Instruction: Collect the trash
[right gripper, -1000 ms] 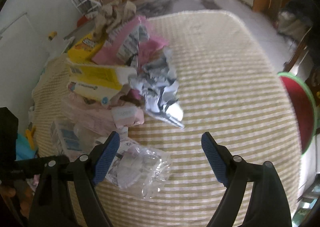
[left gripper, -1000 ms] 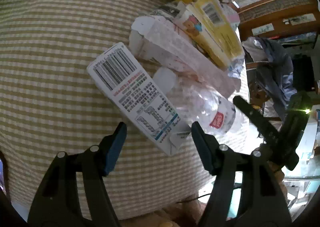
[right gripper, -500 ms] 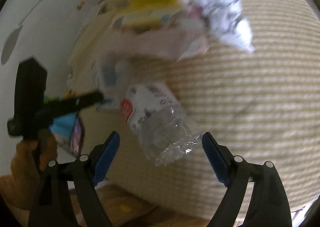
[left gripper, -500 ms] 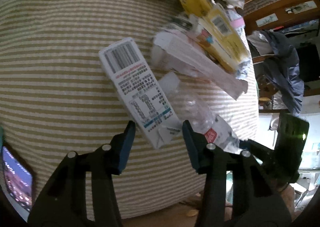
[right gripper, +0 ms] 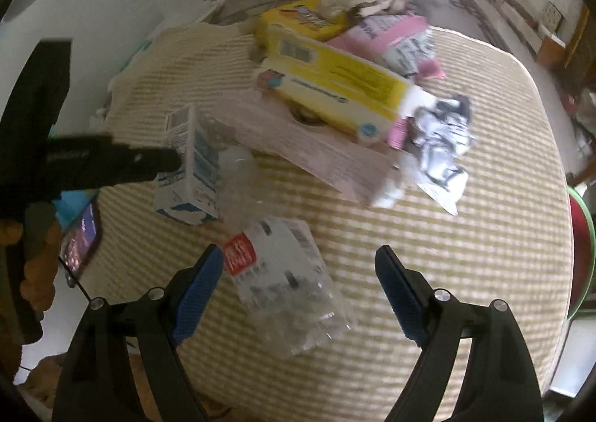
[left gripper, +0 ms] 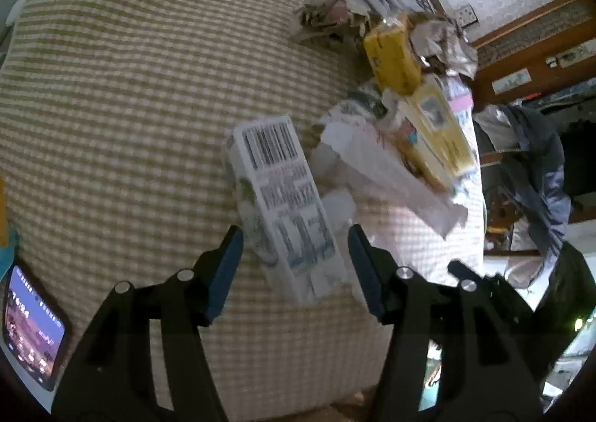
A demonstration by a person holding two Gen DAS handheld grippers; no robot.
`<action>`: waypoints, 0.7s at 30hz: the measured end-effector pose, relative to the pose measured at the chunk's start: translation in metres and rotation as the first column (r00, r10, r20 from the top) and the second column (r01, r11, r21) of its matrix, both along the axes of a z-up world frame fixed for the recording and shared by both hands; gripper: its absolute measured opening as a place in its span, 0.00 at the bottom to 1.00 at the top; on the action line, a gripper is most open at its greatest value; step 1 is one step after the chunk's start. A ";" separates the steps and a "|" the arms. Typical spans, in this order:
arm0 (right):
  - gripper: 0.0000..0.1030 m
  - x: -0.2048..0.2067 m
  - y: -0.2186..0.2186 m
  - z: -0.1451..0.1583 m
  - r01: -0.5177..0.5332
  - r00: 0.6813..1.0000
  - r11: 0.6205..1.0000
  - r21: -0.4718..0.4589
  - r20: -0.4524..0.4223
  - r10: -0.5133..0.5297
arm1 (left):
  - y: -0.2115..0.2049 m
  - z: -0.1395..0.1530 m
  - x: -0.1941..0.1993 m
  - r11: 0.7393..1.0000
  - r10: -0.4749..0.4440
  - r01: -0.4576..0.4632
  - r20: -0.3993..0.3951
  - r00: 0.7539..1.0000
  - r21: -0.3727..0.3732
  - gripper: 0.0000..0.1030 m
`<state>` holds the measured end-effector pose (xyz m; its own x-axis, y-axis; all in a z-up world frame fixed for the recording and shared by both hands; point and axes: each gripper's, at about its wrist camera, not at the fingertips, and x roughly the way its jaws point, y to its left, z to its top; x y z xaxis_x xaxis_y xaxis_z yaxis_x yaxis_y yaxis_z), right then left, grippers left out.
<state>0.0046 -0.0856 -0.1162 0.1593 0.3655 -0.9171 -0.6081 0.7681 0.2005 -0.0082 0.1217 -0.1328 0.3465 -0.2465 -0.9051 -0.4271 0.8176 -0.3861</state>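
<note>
A: Two grabs in hand, one per tong. Left gripper (left gripper: 296,265): jaws opening, white milk carton (left gripper: 279,198) lying between them, barcode end pointing away. Gaps show on both sides of the carton, so I judge it not clamped.

B: Right gripper (right gripper: 298,291)?

A: Jaws spread wide. Crushed clear bottle (right gripper: 283,280) lies between them on the checked cloth (right gripper: 465,273), red label just beside the left pad, clear space on the other side. Nothing gripped.

B: The other trash?

A: Heaped beyond both tips: long yellow box (right gripper: 335,83), pale pink box (right gripper: 309,154) under it, crumpled foil wrapper (right gripper: 443,139) off to the right of the right tong. A phone (left gripper: 31,325) lies lit, near the left tong's outer side. Not trash; keep clear.

B: How should the carton be taken?

A: Centre it between the pads first; it sits skewed. Close across the narrow faces, near the end closest to the tong, so it cannot pivot. Card will crush, so firm but not hard.

B: And the bottle?

A: Slippery and springy, I expect. Come lower, straddle the labelled waist, squeeze until it stops giving, then lift straight away from the cloth.
</note>
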 end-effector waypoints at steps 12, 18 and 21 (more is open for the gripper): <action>0.58 -0.014 0.014 -0.021 -0.065 0.997 0.995 -0.076 0.035 0.068 | -0.013 -0.008 0.008 0.999 0.003 -0.004 0.033 0.999 0.034 0.41; 0.70 -0.018 0.023 -0.029 -0.106 0.993 0.989 -0.105 0.045 0.111 | -0.017 0.021 0.001 0.994 -0.012 -0.001 0.117 0.993 0.112 0.40; 0.60 -0.023 0.026 -0.034 -0.129 0.991 0.988 -0.089 0.018 0.131 | -0.023 0.037 -0.001 0.987 -0.031 0.004 0.162 0.986 0.162 0.40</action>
